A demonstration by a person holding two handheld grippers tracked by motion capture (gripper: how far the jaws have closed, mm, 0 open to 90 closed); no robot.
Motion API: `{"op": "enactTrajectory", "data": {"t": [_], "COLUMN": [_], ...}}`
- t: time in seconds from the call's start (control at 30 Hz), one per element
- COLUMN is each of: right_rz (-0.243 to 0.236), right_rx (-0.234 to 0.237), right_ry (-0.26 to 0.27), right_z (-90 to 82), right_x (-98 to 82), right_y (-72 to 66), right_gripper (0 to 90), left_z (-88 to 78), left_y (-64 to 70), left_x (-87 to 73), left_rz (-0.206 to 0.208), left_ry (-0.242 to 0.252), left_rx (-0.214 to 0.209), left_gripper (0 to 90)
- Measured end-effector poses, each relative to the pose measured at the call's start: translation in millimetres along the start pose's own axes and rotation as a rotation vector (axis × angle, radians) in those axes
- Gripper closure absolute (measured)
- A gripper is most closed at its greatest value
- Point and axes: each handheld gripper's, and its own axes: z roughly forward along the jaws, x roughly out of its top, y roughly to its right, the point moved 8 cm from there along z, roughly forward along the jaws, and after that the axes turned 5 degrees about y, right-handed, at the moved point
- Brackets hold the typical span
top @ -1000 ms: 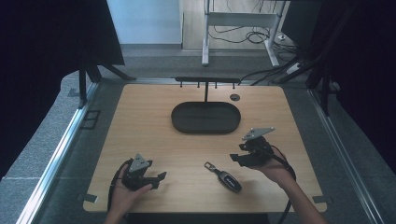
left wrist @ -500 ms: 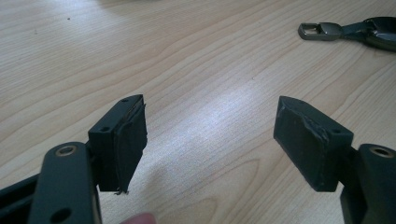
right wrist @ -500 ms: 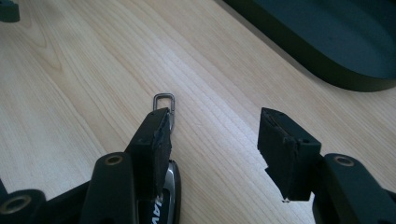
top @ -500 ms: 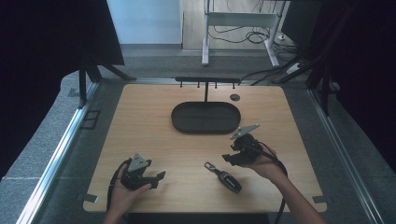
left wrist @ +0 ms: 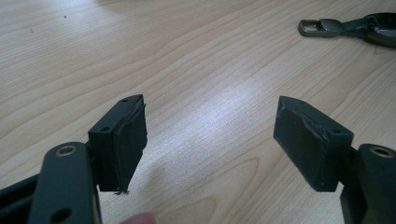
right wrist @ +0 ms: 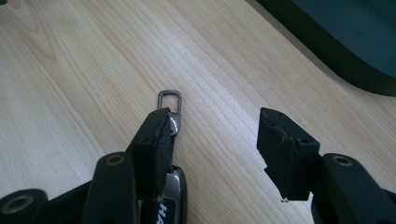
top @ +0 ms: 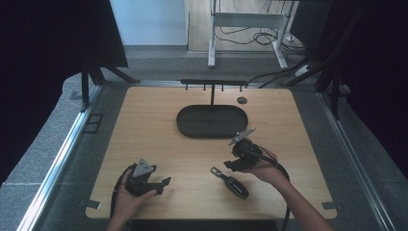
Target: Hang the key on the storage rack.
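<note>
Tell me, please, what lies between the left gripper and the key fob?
Only bare tabletop: the high view shows nothing between the left gripper and the key fob.

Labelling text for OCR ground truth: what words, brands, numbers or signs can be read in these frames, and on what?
"HA": white letters on the dark body of the key fob, cut off by the picture's bottom edge and partly behind the right tool's jaw, so the rest is hidden.
Key fob in the high view: too small to read.
Wooden table, black tray, left tool: no text seen.
</note>
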Motion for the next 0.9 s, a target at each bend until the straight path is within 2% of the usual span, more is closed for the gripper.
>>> {"op": "enactTrajectory", "data": {"t": [0.27,0.63,0.9], "right_rz": [-0.014,-0.03,-0.022], "right_rx": [0.006,0.027,0.047], "right_ry": [-0.013,-0.06,-0.101], "right_z": [6.1,18.6,28.0], "right_x": [1.7,-2.4,-8.6], "right_y": [-4.6,-10.5,-12.7], "right_gripper": [46.1,46.3,46.7], "left_z": [0.4,1.1,1.7], "left_y": [0.1,0.9,1.5], "left_x": [-0.1,-0.5,-1.1], "left_rz": [-0.001,-0.001,0.001], "left_ry": [-0.001,-0.003,-0.007], "left_rx": [0.0,-0.003,-0.005], "left_gripper": [26.1,26.1,26.0]}}
